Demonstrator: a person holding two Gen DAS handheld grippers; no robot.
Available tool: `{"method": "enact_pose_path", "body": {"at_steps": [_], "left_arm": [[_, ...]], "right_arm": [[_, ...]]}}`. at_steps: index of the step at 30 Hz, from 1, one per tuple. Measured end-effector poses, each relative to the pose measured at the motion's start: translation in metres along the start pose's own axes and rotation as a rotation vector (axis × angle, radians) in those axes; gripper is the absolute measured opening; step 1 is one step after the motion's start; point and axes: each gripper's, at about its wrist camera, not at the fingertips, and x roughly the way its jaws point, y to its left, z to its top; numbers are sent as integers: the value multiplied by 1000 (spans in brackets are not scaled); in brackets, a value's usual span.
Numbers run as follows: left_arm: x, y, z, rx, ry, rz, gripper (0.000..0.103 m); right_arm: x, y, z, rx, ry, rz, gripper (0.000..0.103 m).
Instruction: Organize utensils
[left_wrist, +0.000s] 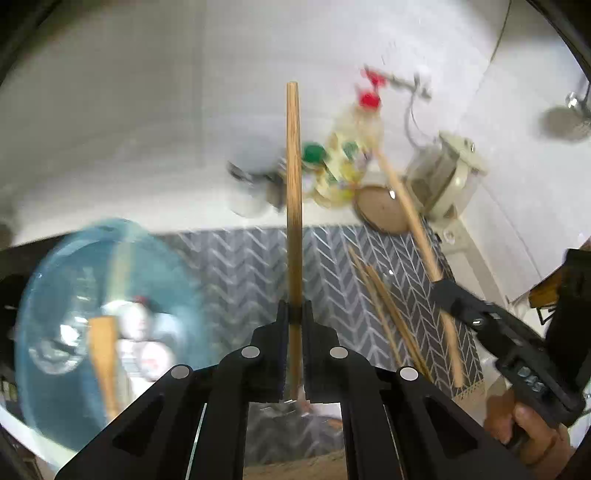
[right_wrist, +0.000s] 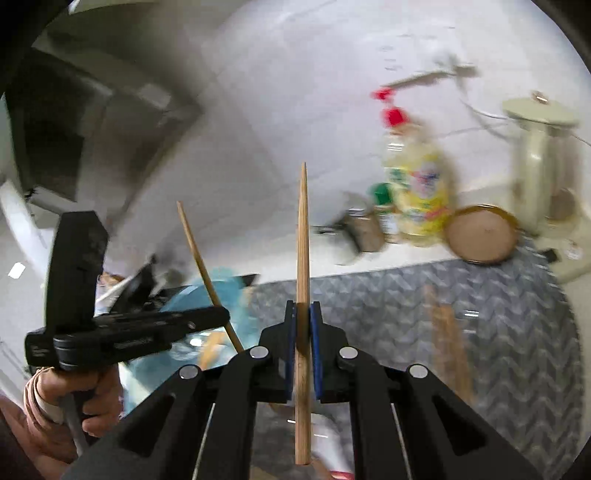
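Blurrily, each gripper — left, right — pinched one chopstick; bowl contents hard to make out.

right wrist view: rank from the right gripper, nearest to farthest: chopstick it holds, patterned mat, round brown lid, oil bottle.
1. Chopstick: clamped in the right gripper, centre.
2. Patterned mat: on the counter, ahead and right.
3. Round brown lid: at the mat's far edge, right.
4. Oil bottle: behind the lid, by the wall.
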Motion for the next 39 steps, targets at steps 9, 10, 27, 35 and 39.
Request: {"method": "enact_pose_path", "body": {"at_steps": [9, 10, 27, 35, 39], "left_arm": [[-67, 131, -22, -44, -21, 139, 7], [-63, 145, -27, -57, 0, 148, 7], [36, 228, -70, -191, 264, 87, 18], [-37, 146, -42, -49, 66, 28, 50], [-54, 72, -40, 48, -43, -125, 72]], "right_arm": [[85, 99, -25, 96, 153, 171, 8], [99, 105, -33, 124, 191, 172, 8], [198, 162, -84, -20, 497, -124, 9], [64, 125, -9, -175, 19, -160, 17], [4, 34, 8, -177, -62, -289, 47]]}}
